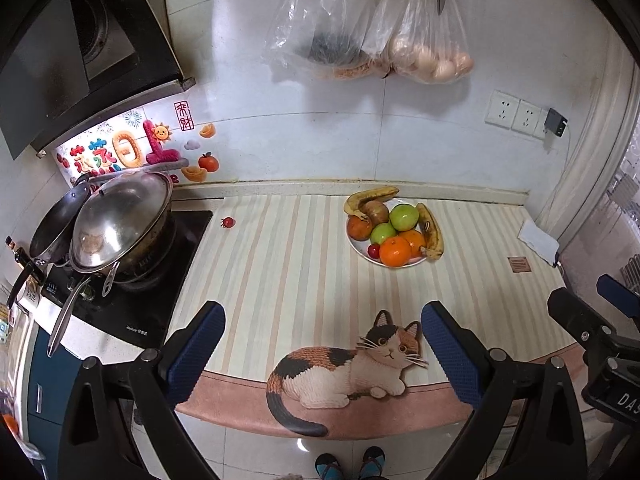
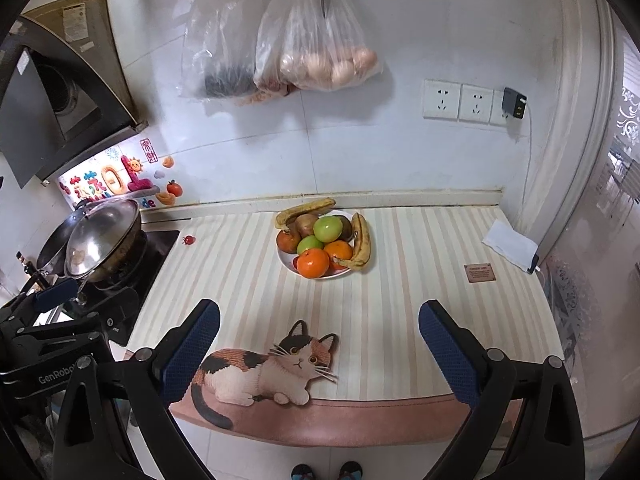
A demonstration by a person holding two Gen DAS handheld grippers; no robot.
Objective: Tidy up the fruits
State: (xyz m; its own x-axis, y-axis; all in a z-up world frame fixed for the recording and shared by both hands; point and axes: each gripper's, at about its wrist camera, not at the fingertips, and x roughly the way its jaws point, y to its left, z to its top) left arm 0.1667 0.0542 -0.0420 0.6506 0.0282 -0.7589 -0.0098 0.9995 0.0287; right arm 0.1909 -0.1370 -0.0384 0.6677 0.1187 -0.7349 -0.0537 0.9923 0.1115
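A white plate (image 1: 357, 246) (image 2: 285, 263) at the back of the striped counter mat holds two bananas (image 1: 431, 232) (image 2: 361, 242), green apples (image 1: 404, 217) (image 2: 328, 229), oranges (image 1: 395, 251) (image 2: 313, 263), a brown fruit (image 1: 377, 212) and a small red fruit (image 1: 373, 251). One small red fruit (image 1: 227, 222) (image 2: 188, 240) lies alone on the mat near the stove. My left gripper (image 1: 322, 344) is open and empty, above the mat's front edge. My right gripper (image 2: 320, 344) is open and empty too, beside it.
A stove (image 1: 132, 288) with a lidded wok (image 1: 120, 224) and a pan stands at the left. Plastic bags (image 1: 372, 28) and scissors hang on the wall. A white cloth (image 2: 512, 244) and a small brown tag (image 2: 479, 272) lie at the right. The mat shows a cat picture (image 1: 348, 368).
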